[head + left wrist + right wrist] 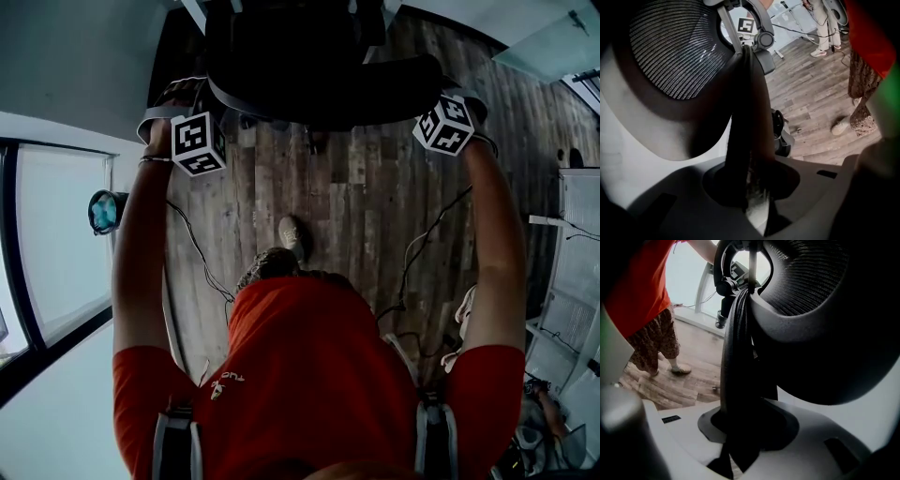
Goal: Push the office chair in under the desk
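The black office chair (319,75) stands at the top of the head view on a wooden floor, its backrest toward me. My left gripper (180,98) is at the backrest's left edge and my right gripper (457,101) at its right edge. In the left gripper view the jaws (750,187) are shut on the dark backrest rim (745,117), with the mesh back (670,51) above. The right gripper view shows the right gripper (740,437) clamped on the opposite rim (736,357) beside the mesh (811,277). A desk cannot be made out for certain.
Cables (202,253) trail over the wood floor (356,197) on both sides of my feet. A glass partition (56,253) runs along the left and white shelving (572,262) stands at the right. Another person's legs (824,28) stand farther off. Pale surfaces (544,37) flank the chair.
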